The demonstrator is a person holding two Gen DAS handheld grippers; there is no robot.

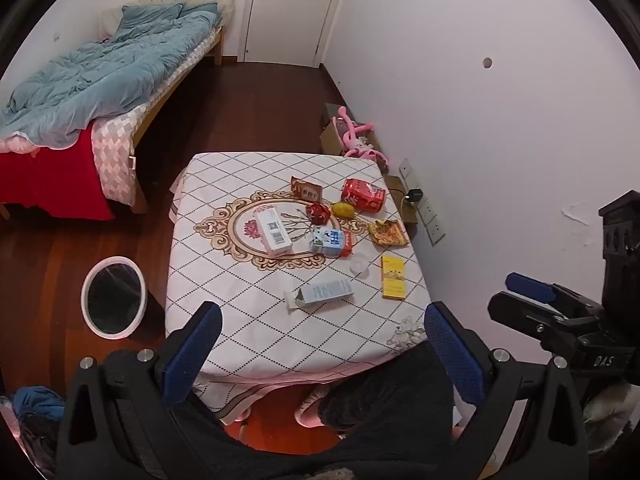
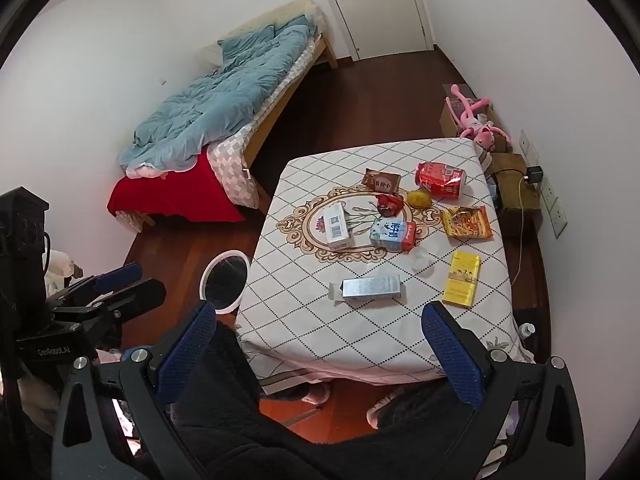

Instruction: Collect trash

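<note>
Holding both tools back from the near edge of the table [image 1: 224, 344], we see the left gripper [image 1: 320, 340] with its blue fingers [image 1: 192, 348] spread wide and nothing between them, and the right gripper [image 2: 320, 340] spread just as wide and equally empty; each hangs above our dark-clad knees, apart from the cloth. Nearest us on the tablecloth lies a grey carton [image 2: 370, 288] on its side, with bare cloth between it and the near edge. To its right a yellow box [image 2: 462, 284] lies close to the right-hand edge, and a small clear cup [image 2: 420, 258] sits between the two, a little farther in. Toward the middle we find a white box [image 2: 338, 226] and a blue-and-white milk carton [image 2: 392, 234] side by side, with a red wrapper [image 2: 390, 204] and a yellow fruit [image 2: 419, 199] just beyond them. A crumpled orange snack bag [image 2: 468, 222] lies near the right edge, a red can [image 2: 440, 180] and a brown packet [image 2: 380, 181] toward the far side. The far left part of the cloth is bare. A white-rimmed bin [image 1: 114, 298] stands on the wooden floor just beside the table's left edge, near our left gripper. Open floor runs between table and bed [image 1: 92, 80]; the wall [image 1: 500, 140] hugs the table's right side.
</note>
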